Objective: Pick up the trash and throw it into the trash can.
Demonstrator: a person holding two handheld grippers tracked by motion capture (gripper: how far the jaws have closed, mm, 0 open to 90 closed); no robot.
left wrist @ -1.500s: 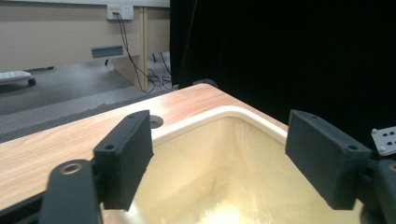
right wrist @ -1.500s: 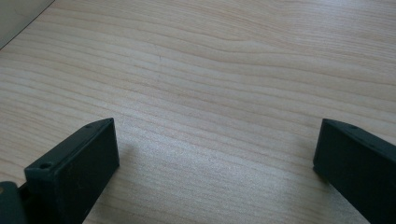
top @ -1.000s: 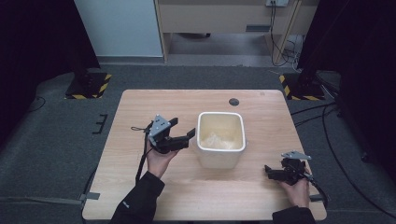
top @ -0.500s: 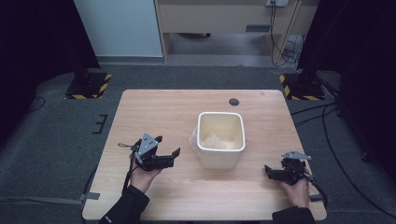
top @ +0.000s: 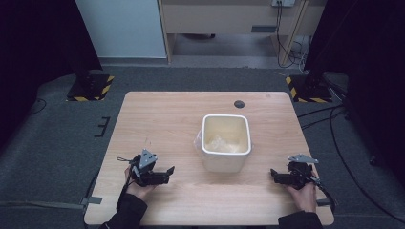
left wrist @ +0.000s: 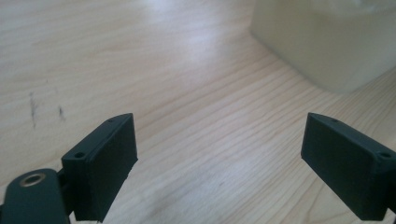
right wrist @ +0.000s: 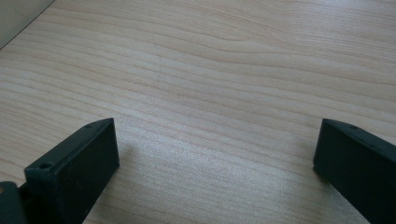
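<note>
A cream square bin (top: 226,142) stands near the middle of the wooden table (top: 167,119), with a crumpled clear liner inside it. My left gripper (top: 168,172) rests low over the table at the front left, open and empty, pointing toward the bin. In the left gripper view the wide-apart gripper (left wrist: 219,158) frames bare wood, and the bin's wall (left wrist: 327,42) is at the upper right. My right gripper (top: 274,173) sits at the front right, open and empty. The right gripper view has that gripper (right wrist: 215,163) over bare wood.
A small dark round spot (top: 239,104) lies near the table's far edge. Black cables (top: 329,124) trail over the grey floor on the right. Yellow-and-black striped stand feet (top: 90,88) flank the table's far corners.
My left gripper has drawn back from beside the bin toward the front left of the table and sunk lower. The right gripper has stayed put.
</note>
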